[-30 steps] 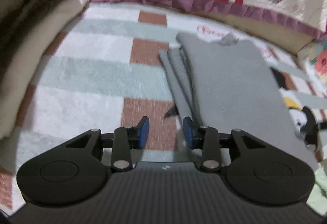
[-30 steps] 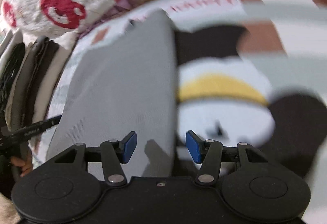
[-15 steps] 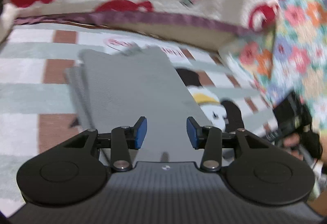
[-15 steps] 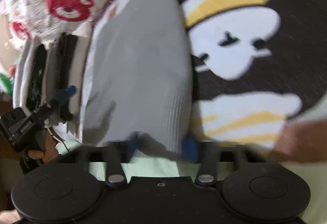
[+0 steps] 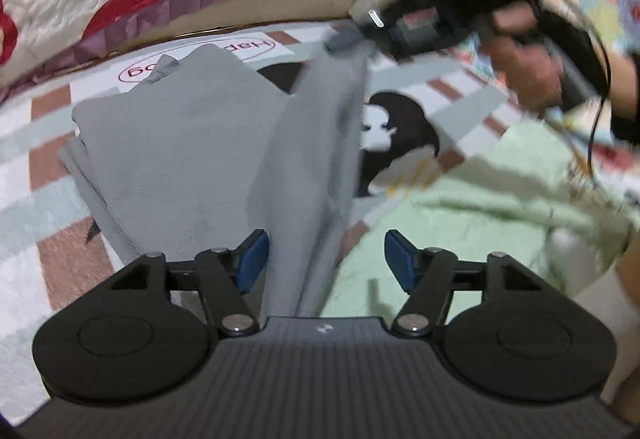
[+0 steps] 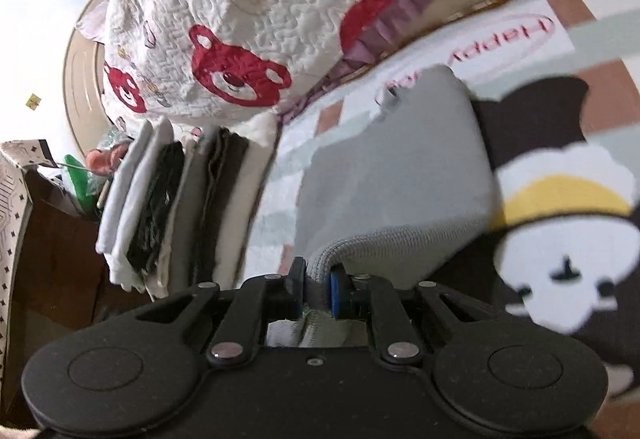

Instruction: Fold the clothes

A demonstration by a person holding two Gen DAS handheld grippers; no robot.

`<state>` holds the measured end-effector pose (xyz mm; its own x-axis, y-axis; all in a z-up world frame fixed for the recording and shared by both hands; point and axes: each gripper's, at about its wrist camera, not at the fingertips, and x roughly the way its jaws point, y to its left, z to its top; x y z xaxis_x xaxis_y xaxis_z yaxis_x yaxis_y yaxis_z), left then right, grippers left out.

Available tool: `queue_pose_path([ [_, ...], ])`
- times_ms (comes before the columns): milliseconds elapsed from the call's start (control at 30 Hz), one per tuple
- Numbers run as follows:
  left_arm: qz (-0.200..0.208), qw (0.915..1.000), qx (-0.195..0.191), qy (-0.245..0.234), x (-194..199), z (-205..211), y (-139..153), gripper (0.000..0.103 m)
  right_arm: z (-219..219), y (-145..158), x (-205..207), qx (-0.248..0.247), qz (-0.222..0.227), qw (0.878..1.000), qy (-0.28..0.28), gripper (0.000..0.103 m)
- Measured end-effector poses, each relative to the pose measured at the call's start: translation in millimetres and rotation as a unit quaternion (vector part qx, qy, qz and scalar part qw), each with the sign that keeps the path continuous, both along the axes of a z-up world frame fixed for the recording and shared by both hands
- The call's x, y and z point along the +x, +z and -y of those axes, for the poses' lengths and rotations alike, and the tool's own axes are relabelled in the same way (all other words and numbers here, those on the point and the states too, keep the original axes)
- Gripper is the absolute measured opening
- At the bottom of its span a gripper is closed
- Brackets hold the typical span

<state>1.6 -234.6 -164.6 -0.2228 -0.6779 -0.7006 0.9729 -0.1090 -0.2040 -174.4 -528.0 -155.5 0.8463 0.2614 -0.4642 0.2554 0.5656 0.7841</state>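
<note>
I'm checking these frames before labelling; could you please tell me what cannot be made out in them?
- Right gripper in the left wrist view: motion blur smears it, so its jaws are unreadable there.
- Grey garment: its near end is hidden by each gripper's body in both views.
- Rug lettering: blurred and partly under the garment.
- Stack in the right wrist view: only edges show, so the items cannot be identified.

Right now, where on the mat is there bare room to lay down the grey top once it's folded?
Bare checked mat lies left of the grey knit top, up to the stack of folded clothes. It is crowded rightward: pale green cloth and the right gripper clamping the top.
</note>
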Motion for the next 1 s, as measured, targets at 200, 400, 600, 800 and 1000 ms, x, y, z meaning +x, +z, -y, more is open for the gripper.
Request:
queue_pose_path([
  [200, 0.061, 0.9962, 0.004, 0.062, 10, 2, -9, 0.064, 11, 10, 19, -0.013, 0.01, 1.0, -0.002, 0.015],
  [400, 0.106, 0.9898, -0.015, 0.095, 19, 4, 4, 0.031, 12, 14, 18, -0.02, 0.034, 0.999, 0.0, 0.015],
  [600, 0.123, 0.9876, -0.029, 0.094, 2, -4, 23, 0.01, -8, 13, -29, -0.008, 0.061, 0.998, -0.019, 0.013],
  [800, 0.127, 0.988, -0.033, 0.081, -24, -18, 46, 0.01, -26, 10, -71, -0.028, 0.067, 0.997, -0.006, 0.013],
  [1000, 0.11, 0.9932, -0.004, 0.038, -10, 7, 53, 0.01, -19, 1, -89, 0.006, 0.061, 0.998, -0.012, 0.013],
])
